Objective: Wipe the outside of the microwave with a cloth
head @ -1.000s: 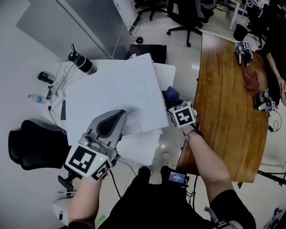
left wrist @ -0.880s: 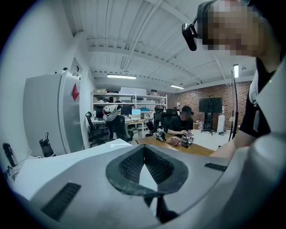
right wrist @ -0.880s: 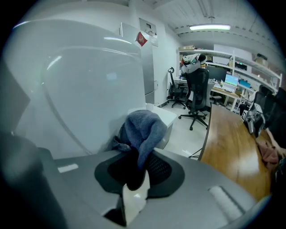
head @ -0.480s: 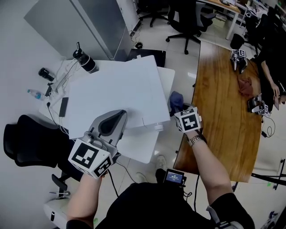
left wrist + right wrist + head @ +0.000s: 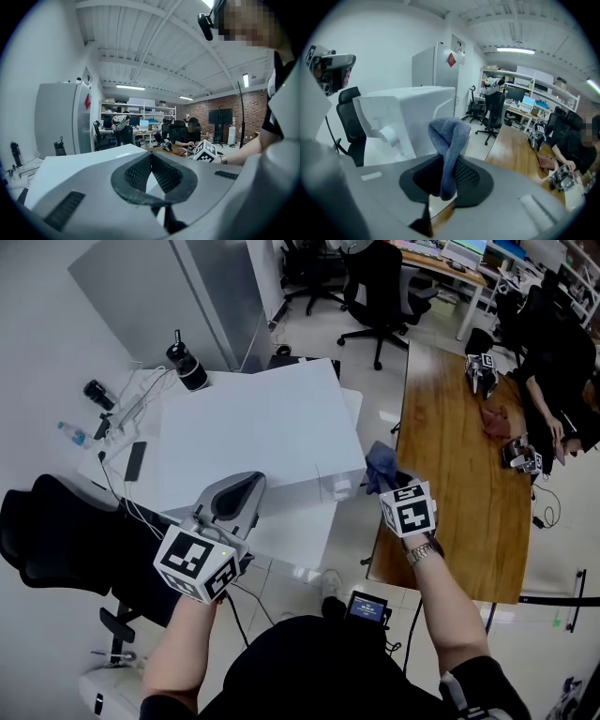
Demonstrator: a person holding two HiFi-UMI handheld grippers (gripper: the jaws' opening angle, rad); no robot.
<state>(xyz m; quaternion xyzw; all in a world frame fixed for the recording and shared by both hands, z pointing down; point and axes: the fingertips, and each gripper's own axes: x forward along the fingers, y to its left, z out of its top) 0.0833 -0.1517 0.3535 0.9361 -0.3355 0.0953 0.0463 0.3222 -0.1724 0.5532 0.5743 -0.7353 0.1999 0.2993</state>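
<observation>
Head view first, for the containers: a dark flask [image 5: 187, 367] stands on the white table [image 5: 281, 538], well beyond the left gripper [image 5: 255, 477] and past the far side of the microwave [image 5: 253, 432]. A small clear bottle [image 5: 75, 435] lies further off to that gripper's left. I can't make out what either one holds.

The right gripper [image 5: 447, 180] has its jaws clamped on a blue-grey cloth [image 5: 449, 136]. The cloth is pinched low between the pads, and the free part rises out of the jaws in a soft, folded hump that droops over at the top. It looks like thick, slightly fuzzy fabric, bunched rather than spread flat. From this claw the microwave sits ahead and to the left, with its right-hand side and near corner just beside the cloth. I cannot tell whether the fabric touches the casing. A brown wooden table [image 5: 455, 484] runs along the claw's right side.

The left gripper's jaws are pressed together at the tips with nothing between them. It points nearly level across the microwave's near edge, and the flat top stretches away in front of it.

The microwave itself is a plain white box, broad and smooth on top, with a pale rounded fitting [image 5: 389, 134] on the face turned toward the right gripper.
</observation>
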